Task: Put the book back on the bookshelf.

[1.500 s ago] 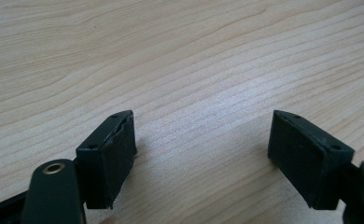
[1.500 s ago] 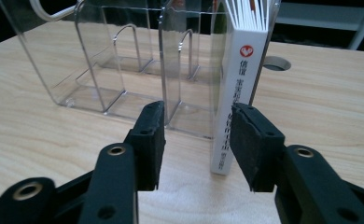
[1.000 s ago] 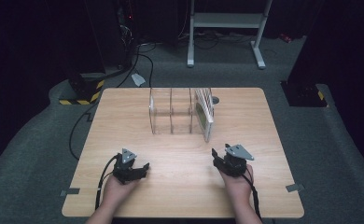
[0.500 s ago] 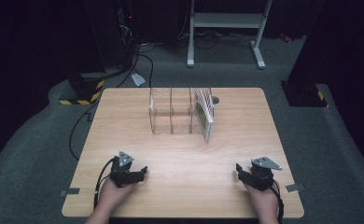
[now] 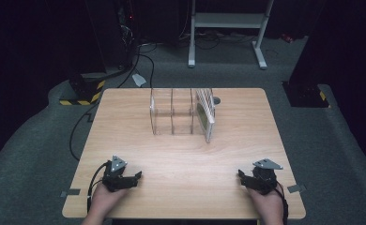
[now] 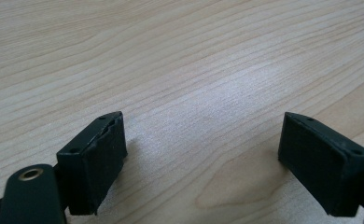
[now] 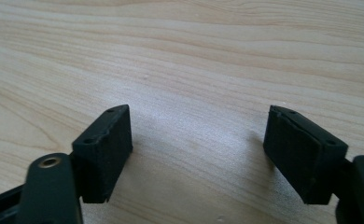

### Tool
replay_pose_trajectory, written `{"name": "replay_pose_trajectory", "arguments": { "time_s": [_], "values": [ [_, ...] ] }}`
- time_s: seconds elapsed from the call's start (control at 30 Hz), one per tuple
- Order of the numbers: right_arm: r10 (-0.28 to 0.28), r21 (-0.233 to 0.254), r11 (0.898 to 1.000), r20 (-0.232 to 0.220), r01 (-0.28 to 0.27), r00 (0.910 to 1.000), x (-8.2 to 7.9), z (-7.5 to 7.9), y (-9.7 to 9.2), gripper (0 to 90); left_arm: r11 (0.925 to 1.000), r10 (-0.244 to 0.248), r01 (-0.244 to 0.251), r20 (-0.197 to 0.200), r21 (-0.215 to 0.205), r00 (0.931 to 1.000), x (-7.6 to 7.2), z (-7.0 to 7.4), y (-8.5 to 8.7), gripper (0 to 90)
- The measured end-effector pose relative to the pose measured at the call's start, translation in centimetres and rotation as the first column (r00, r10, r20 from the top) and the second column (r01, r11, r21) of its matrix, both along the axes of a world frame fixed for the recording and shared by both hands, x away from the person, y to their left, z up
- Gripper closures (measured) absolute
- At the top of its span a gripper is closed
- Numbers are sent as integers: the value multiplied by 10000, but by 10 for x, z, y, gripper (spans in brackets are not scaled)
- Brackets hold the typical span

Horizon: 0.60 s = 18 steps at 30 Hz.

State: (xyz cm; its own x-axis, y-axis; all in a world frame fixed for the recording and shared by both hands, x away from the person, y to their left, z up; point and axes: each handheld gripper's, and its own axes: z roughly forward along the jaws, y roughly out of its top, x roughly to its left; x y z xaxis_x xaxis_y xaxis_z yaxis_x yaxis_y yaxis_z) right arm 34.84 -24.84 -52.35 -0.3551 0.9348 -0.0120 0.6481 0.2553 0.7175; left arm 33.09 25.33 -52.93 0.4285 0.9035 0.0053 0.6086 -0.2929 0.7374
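A clear acrylic rack (image 5: pixel 174 112) with upright dividers stands at the back middle of the wooden table (image 5: pixel 186 154); several flat cases (image 5: pixel 205 114) lean in its right end. My left gripper (image 5: pixel 135 178) rests low at the front left, held in a hand. Its jaws have just been opening and stand wide over bare wood, as the left gripper (image 6: pixel 203 163) shows in its own view. My right gripper (image 5: pixel 243 178) sits at the front right. Its jaws have also been opening, and the right gripper (image 7: pixel 196 154) holds nothing between them.
A small dark round object (image 5: pixel 216 100) lies on the table behind the rack. Cables (image 5: pixel 78 131) trail off the left edge onto the grey floor. A white metal stand (image 5: pixel 228 28) and yellow-black striped blocks (image 5: pixel 80 96) sit beyond the table.
My right hand has moved from nearer the table's middle out to the front right corner and lower. My left hand has shifted a little toward the front edge.
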Motion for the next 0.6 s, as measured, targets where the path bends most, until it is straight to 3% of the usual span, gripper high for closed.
{"name": "replay_pose_trajectory", "arguments": {
  "time_s": [0.2, 0.6],
  "values": [
    [-546, -25, 9985, 23, 546, 9985, 0, 0, 4, 222, 9999, 107, -107, -32, 19, 9999, 1, 0, -1, 139],
    [-586, -30, 9983, 38, 586, 9983, 0, 0, 4, 228, 10000, 20, -20, -46, -21, 10000, 1, 0, 1, 146]
  ]
}}
